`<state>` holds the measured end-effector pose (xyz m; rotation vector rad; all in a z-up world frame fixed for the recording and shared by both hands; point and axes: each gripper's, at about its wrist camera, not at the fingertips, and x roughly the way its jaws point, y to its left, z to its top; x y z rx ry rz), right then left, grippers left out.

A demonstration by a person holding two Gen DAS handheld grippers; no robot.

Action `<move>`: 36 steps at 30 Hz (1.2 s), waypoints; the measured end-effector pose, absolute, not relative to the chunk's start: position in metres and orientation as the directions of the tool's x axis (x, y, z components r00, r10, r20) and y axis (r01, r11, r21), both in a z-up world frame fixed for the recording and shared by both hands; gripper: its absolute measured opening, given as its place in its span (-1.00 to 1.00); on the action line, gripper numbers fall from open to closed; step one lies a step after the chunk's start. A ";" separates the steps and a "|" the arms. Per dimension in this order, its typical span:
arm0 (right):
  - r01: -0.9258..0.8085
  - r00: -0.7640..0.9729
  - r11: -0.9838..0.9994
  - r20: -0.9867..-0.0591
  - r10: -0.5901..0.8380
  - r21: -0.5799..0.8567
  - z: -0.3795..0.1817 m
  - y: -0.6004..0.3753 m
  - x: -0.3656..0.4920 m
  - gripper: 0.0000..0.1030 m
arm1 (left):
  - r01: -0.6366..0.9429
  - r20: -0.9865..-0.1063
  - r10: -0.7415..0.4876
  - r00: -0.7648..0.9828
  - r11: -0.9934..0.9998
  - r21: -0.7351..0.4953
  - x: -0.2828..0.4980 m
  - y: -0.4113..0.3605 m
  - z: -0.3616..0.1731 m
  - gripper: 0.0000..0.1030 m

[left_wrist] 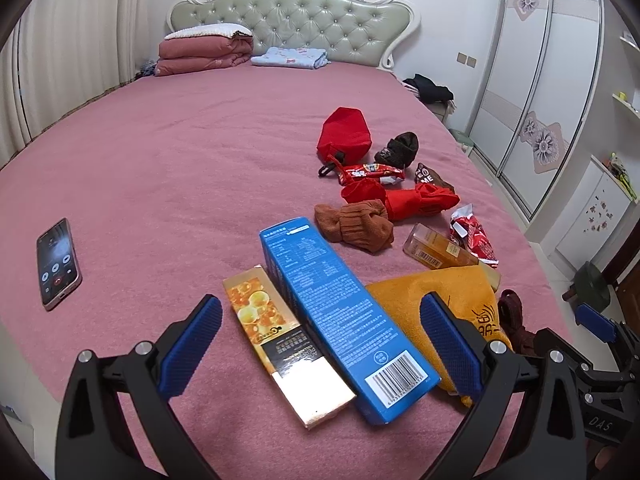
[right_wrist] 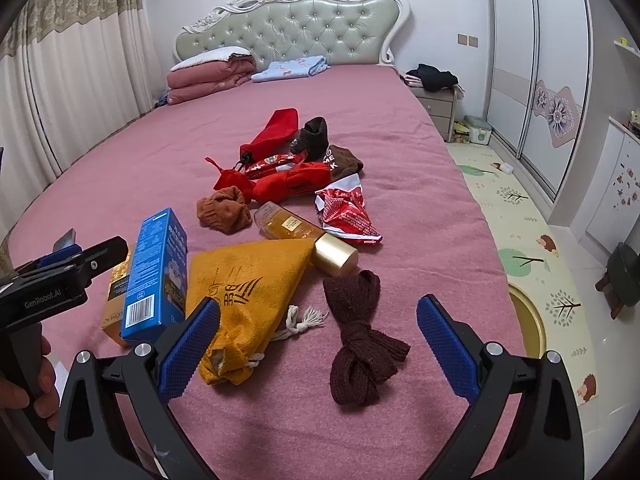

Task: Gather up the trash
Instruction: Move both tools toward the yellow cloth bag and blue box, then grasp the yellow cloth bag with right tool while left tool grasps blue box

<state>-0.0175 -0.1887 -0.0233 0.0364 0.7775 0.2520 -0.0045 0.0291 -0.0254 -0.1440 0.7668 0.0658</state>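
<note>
1. Left gripper (left_wrist: 320,344): fingers spread wide, holding nothing, low over the pink bed (left_wrist: 160,168).
2. The blue carton (left_wrist: 340,320) lies between those fingers, its long axis running away from the camera, barcode end nearest. A gold carton (left_wrist: 280,344) lies touching its left side.
3. Right gripper (right_wrist: 318,344): fingers wide, empty, over a yellow pouch (right_wrist: 248,292) and a dark knit strip (right_wrist: 360,352).
4. Judgement: the left gripper is nearer the cartons.
5. Legible writing: "GenRobot.AI" on the left gripper body; "L'OREAL" partly, on the gold carton.
6. Red wrappers (right_wrist: 348,216) lie farther up.
</note>
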 end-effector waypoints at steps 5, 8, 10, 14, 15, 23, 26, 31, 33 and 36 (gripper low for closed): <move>-0.209 0.678 0.968 -0.693 0.244 0.137 -0.025 -0.190 -0.015 0.84 | -0.109 -0.705 0.006 0.709 0.989 -0.100 -0.001 0.028 -0.026 0.92; -0.212 0.677 0.967 -0.693 0.248 0.139 -0.025 -0.189 -0.015 0.84 | -0.107 -0.708 0.003 0.706 0.989 -0.103 0.000 0.028 -0.026 0.92; -0.214 0.677 0.967 -0.692 0.249 0.138 -0.025 -0.187 -0.015 0.84 | -0.108 -0.709 0.003 0.705 0.989 -0.103 0.001 0.030 -0.025 0.92; -0.222 0.676 0.964 -0.690 0.259 0.144 -0.026 -0.183 -0.016 0.83 | -0.112 -0.711 -0.001 0.703 0.987 -0.113 0.001 0.034 -0.025 0.92; -0.225 0.673 0.963 -0.692 0.263 0.147 -0.027 -0.182 -0.017 0.79 | -0.111 -0.712 -0.005 0.702 0.987 -0.117 0.001 0.035 -0.025 0.92; -0.281 0.622 0.945 -0.718 0.313 0.169 -0.039 -0.159 -0.019 0.45 | -0.091 -0.721 -0.023 0.693 0.989 -0.119 0.004 0.036 -0.029 0.92; -0.305 0.611 0.940 -0.725 0.317 0.154 -0.044 -0.149 -0.019 0.42 | -0.087 -0.724 -0.031 0.689 0.988 -0.125 0.006 0.037 -0.029 0.92; -0.329 0.570 0.928 -0.747 0.342 0.174 -0.054 -0.139 -0.016 0.21 | -0.083 -0.726 -0.038 0.687 0.988 -0.130 0.008 0.039 -0.029 0.92; -0.343 0.558 0.920 -0.746 0.363 0.190 -0.056 -0.138 -0.015 0.06 | -0.079 -0.727 -0.042 0.685 0.988 -0.131 0.009 0.039 -0.028 0.92; -0.355 0.549 0.913 -0.744 0.380 0.204 -0.057 -0.138 -0.013 -0.19 | -0.073 -0.735 -0.054 0.676 0.987 -0.140 0.014 0.037 -0.030 0.92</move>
